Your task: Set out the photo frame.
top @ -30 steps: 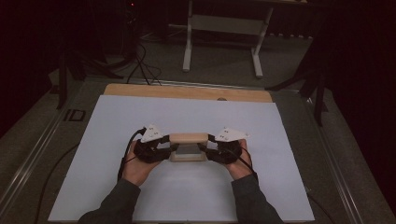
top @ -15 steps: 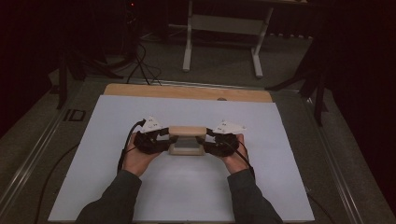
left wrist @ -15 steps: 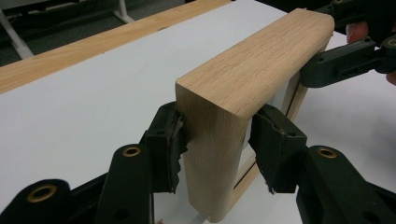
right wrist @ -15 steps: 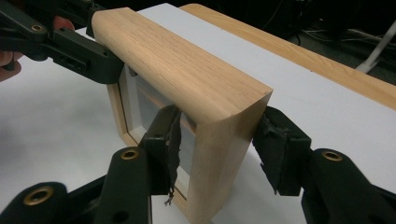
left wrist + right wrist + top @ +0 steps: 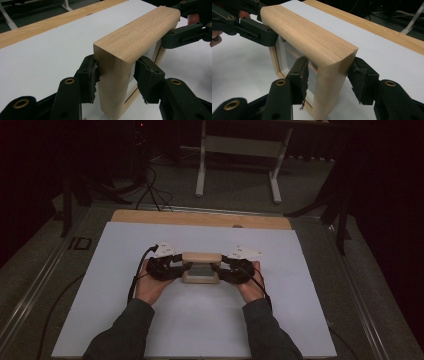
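Note:
A light oak frame (image 5: pixel 201 265) with a thick rounded top rail stands upright on the white sheet (image 5: pixel 200 330), about mid-table. My left gripper (image 5: pixel 177 269) clamps its left upright, and my right gripper (image 5: pixel 223 271) clamps its right upright. In the left gripper view the frame (image 5: pixel 135 37) runs away from me, with one black pad (image 5: pixel 87 77) on each face of the post and the left gripper (image 5: pixel 116 76) shut on it. In the right gripper view the right gripper (image 5: pixel 329 75) grips the near post of the frame (image 5: pixel 307 32) the same way. Its lower edge sits at the sheet.
A strip of bare wooden table edge (image 5: pixel 200 219) runs along the far side of the sheet. Beyond it, a white-legged stand (image 5: pixel 240 150) and dark cables (image 5: pixel 150 185) are on the floor. Metal rails (image 5: pixel 35 280) border the table on both sides.
Both hands have carried the frame a little farther away from the person, toward the far edge. The grip on each end looks unchanged.

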`<state>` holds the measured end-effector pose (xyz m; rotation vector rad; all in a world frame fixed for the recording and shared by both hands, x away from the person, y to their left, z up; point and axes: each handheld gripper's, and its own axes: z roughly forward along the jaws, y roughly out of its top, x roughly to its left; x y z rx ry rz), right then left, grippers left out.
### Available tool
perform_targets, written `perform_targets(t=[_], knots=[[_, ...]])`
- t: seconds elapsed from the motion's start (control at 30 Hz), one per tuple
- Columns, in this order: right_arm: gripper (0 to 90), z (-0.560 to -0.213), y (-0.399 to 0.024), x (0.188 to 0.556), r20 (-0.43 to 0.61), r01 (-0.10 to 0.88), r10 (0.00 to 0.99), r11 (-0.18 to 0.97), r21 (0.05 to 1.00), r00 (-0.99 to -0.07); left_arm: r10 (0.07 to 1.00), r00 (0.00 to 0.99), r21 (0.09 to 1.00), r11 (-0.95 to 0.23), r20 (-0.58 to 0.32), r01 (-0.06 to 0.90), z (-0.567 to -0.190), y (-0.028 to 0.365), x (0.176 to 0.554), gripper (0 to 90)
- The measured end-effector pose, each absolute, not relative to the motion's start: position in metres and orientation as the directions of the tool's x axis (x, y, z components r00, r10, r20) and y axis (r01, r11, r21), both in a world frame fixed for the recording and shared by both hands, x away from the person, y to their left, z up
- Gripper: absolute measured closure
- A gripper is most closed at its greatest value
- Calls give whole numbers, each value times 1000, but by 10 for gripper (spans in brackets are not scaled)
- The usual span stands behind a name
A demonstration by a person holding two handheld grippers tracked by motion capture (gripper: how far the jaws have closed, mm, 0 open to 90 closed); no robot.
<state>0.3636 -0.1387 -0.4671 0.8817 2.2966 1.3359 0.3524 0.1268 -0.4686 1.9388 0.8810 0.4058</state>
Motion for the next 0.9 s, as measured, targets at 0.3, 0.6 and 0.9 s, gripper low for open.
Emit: perform_targets(t=[0.3,0.6,0.9], knots=[[506,-471,-135,368,31,355,668,356,865,-744,724,686,857,-306,-74,415,-472,130,357,530],[504,-475,-134,372,45,368,676,342,865,-735,731,676,855,-291,-91,429,-475,129,362,525],[496,-476,-136,376,52,379,683,339,861,-729,738,666,853,-274,-110,445,-479,126,365,522]])
